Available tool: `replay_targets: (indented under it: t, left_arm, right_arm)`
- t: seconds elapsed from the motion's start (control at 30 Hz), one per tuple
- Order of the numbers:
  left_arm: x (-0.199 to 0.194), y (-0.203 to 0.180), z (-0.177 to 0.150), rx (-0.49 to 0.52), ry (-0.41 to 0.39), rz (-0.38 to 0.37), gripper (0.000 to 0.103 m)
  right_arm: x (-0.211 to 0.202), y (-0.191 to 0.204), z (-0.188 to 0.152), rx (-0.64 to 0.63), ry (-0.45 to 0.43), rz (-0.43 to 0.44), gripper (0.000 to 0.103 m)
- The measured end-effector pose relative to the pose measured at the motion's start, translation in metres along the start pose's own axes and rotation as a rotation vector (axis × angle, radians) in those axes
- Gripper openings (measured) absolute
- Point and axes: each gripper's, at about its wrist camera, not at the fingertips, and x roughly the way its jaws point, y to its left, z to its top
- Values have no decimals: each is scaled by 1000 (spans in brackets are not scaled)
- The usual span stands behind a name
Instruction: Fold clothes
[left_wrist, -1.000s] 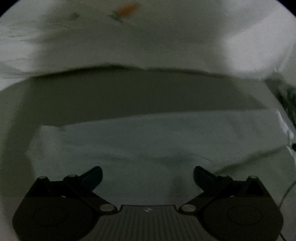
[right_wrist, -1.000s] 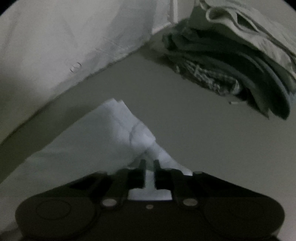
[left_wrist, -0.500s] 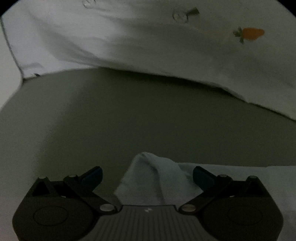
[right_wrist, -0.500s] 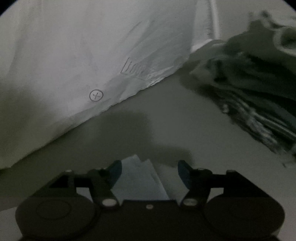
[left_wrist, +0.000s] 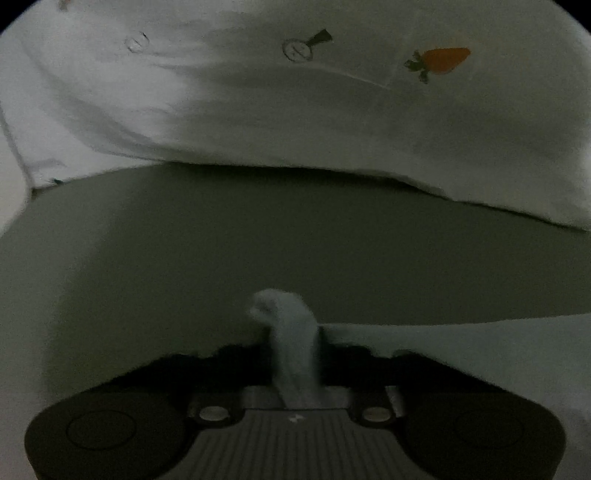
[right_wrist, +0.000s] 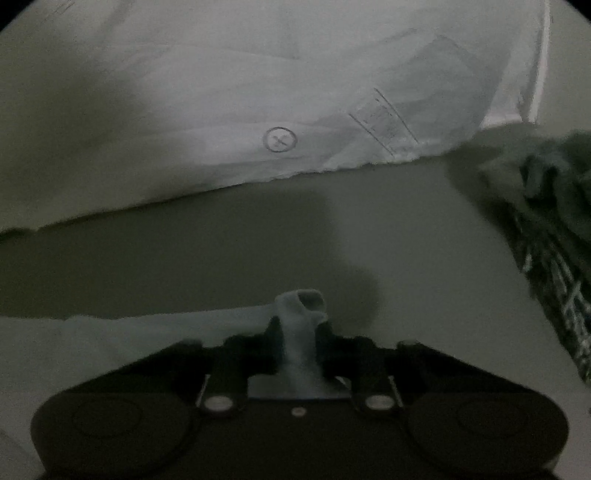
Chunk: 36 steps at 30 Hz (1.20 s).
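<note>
Black grippers (left_wrist: 294, 354), silver pivot screws (right_wrist: 221, 403)

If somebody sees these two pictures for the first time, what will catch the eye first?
First, the pinched tuft of pale cloth at the bottom centre of each view, with the jaws closing on it. Next, the orange carrot on the white garment across the top, and the dark clothes pile at the right.

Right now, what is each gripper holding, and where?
The closing left gripper and right gripper each pinch a bunched corner of the white garment.
</note>
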Motion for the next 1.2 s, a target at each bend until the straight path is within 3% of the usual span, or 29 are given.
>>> replay_targets:
  t: [0.13, 0.4, 0.63, 0.77, 0.83, 0.9, 0.97, 1.03, 1.1, 1.2]
  left_arm:
    - [-7, -20, 1, 2, -41, 120, 16]
    - [-3, -39, 36, 8, -86, 223, 16]
    - [42, -50, 94, 32, -132, 238, 16]
    - [82, -56, 109, 55, -53, 260, 21]
    - [97, -55, 106, 92, 10, 262, 29]
    - [90, -50, 100, 121, -5, 249, 36]
    - [75, -39, 97, 104, 9, 181, 41]
    - [56, -28, 94, 78, 10, 131, 67]
    - [29, -18, 86, 55, 0, 119, 77]
    - [-16, -7, 64, 7, -22, 92, 78]
  right_arm:
    - [-9, 12, -5, -8, -59, -73, 11]
    - [-25, 27, 23, -28, -200, -148, 10]
    - [10, 27, 67, 7, -237, -156, 10]
    - [57, 26, 90, 45, -161, -152, 11]
    - [73, 24, 93, 48, -102, -157, 19]
    - [79, 21, 93, 50, -79, -175, 33]
    - [66, 14, 93, 63, -66, -177, 46]
    - [43, 10, 91, 49, -85, -182, 58]
    - [16, 7, 86, 37, -90, -185, 71]
    - [-34, 6, 65, 30, -106, -172, 72]
